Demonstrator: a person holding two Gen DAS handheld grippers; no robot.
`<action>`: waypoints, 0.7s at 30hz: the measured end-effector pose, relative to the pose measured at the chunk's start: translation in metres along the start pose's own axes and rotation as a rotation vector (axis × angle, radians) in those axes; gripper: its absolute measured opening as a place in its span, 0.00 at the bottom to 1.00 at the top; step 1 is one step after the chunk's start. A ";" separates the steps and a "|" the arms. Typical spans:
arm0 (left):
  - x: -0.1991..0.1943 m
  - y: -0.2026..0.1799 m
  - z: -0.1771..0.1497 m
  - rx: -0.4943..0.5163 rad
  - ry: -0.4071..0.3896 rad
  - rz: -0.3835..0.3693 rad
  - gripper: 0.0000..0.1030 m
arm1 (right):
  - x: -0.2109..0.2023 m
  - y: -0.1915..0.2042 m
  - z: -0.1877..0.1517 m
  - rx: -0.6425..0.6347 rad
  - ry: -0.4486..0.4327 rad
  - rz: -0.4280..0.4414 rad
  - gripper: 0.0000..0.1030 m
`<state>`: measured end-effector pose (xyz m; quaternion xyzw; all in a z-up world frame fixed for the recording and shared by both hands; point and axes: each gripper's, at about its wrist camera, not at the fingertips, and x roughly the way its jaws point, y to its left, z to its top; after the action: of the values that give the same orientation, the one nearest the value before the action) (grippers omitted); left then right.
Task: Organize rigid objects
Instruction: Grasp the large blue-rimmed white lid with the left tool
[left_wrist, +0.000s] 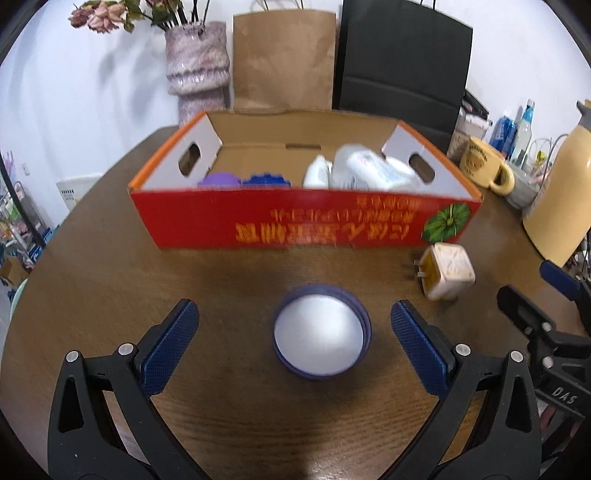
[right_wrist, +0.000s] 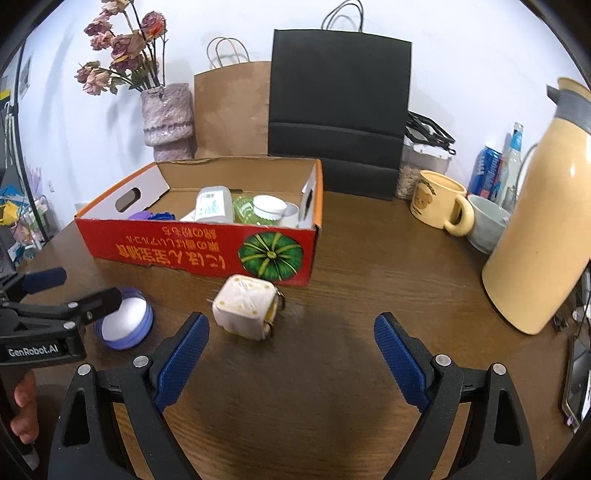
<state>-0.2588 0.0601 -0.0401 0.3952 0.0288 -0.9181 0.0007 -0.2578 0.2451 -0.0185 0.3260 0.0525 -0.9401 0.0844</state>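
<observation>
A round purple lid (left_wrist: 320, 332) with a white inside lies on the brown table, between the blue fingers of my left gripper (left_wrist: 293, 317), which is open and not touching it. The lid (right_wrist: 127, 323) also shows at the left of the right wrist view, partly behind the left gripper (right_wrist: 74, 291). A cream cube-shaped plug adapter (right_wrist: 245, 306) lies in front of the red cardboard box (right_wrist: 207, 251); my right gripper (right_wrist: 291, 332) is open, with the adapter just beyond its left finger. The box (left_wrist: 295, 221) holds purple and blue lids and white bottles.
A tall cream thermos jug (right_wrist: 543, 221), a yellow mug (right_wrist: 441, 206) and a grey cup (right_wrist: 487, 225) stand at the right. A vase of dried flowers (right_wrist: 168, 114), a brown paper bag (right_wrist: 232, 110) and a black bag (right_wrist: 338, 110) stand behind the box. A phone (right_wrist: 576, 380) lies at the right edge.
</observation>
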 end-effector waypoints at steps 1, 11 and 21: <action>0.002 -0.003 -0.003 0.009 0.013 0.002 1.00 | -0.001 -0.002 -0.003 0.006 0.004 -0.002 0.92; 0.025 -0.008 -0.012 0.026 0.101 0.038 1.00 | -0.006 -0.002 -0.015 0.011 0.021 -0.001 0.92; 0.029 -0.011 -0.012 0.038 0.113 0.011 0.89 | -0.002 0.005 -0.017 -0.004 0.031 0.001 0.92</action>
<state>-0.2701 0.0724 -0.0690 0.4463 0.0089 -0.8948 -0.0033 -0.2448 0.2436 -0.0306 0.3405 0.0553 -0.9348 0.0846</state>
